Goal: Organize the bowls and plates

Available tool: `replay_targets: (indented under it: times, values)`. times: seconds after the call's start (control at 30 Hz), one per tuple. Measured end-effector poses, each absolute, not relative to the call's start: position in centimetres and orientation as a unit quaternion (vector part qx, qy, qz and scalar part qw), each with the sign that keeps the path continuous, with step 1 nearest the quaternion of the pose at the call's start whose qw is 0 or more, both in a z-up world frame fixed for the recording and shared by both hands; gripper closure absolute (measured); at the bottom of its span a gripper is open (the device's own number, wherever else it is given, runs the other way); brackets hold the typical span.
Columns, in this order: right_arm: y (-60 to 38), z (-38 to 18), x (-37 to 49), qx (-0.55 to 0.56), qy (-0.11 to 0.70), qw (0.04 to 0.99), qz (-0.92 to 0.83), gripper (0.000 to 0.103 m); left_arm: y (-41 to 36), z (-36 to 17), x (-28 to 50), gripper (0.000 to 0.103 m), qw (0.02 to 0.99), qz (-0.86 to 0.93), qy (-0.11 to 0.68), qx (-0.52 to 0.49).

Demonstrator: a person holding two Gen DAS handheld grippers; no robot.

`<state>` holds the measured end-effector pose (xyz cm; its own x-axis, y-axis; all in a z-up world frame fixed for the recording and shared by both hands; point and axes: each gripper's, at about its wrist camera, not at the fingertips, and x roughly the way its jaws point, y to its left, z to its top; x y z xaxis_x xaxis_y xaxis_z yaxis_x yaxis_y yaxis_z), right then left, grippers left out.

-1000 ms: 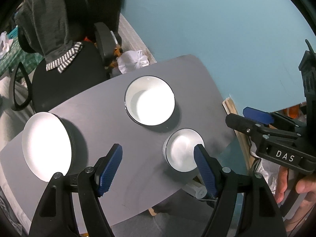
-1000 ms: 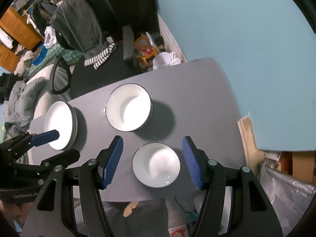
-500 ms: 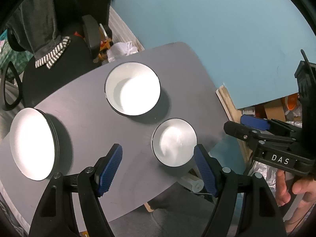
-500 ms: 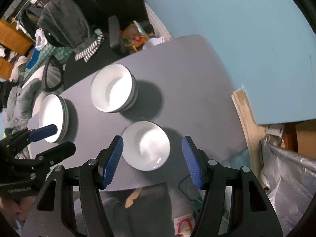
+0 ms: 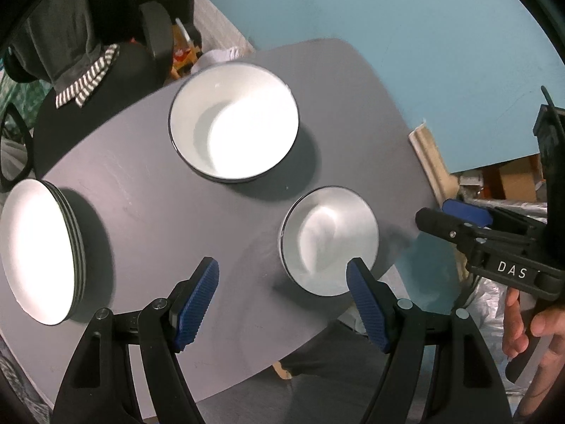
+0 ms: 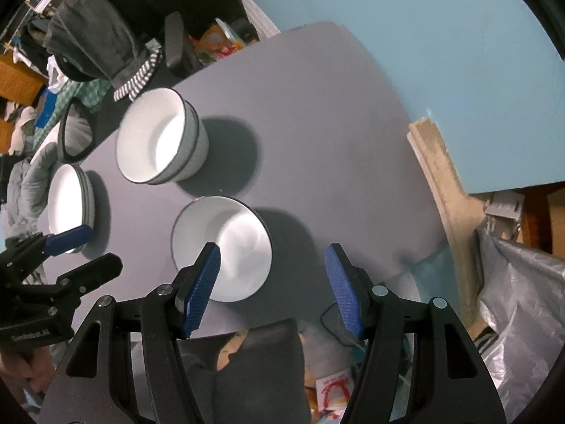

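Note:
On the grey table (image 5: 148,190) stand a stack of large white bowls (image 5: 235,123), a single smaller white bowl (image 5: 330,240) near the front edge, and a stack of white plates (image 5: 39,254) at the left. In the right wrist view the bowl stack (image 6: 160,141), the single bowl (image 6: 226,247) and the plates (image 6: 69,208) also show. My left gripper (image 5: 282,304) is open and empty above the table, its right finger over the small bowl's near rim. My right gripper (image 6: 272,282) is open and empty, its left finger over the small bowl.
A black office chair with a grey garment (image 5: 70,42) stands behind the table. A blue wall (image 5: 388,17) is at the back. A wooden board (image 6: 441,162) and a plastic bag (image 6: 522,300) lie beside the table at the right.
Both grippers have come lower and closer to the table, so the bowls look larger. My right gripper has shifted right, with the small bowl now under its left finger.

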<state>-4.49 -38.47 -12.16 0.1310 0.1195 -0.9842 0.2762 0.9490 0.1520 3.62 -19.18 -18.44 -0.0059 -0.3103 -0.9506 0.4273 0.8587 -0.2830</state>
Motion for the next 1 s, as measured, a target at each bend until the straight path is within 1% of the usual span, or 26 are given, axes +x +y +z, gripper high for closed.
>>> replay_targets:
  times: [0.5, 0.8, 1.0]
  values:
    - [-37.9, -19.7, -4.7, 0.15, 0.682, 0.714, -0.038, 0.042, -19.7, -24.4, 3.8, 0.027, 0.684, -0.246, 0.686, 0.025]
    - [-37.4, -21.4, -4.2, 0.156, 0.682, 0.714, -0.025, 0.042, -20.0, -27.3, 4.1, 0.027, 0.672, -0.235, 0.702, 0.004]
    - [-38.1, -21.5, -3.7, 0.163, 0.672, 0.722, -0.018, 0.042, -20.1, -28.1, 4.3, 0.027, 0.671, -0.228, 0.705, -0.007]
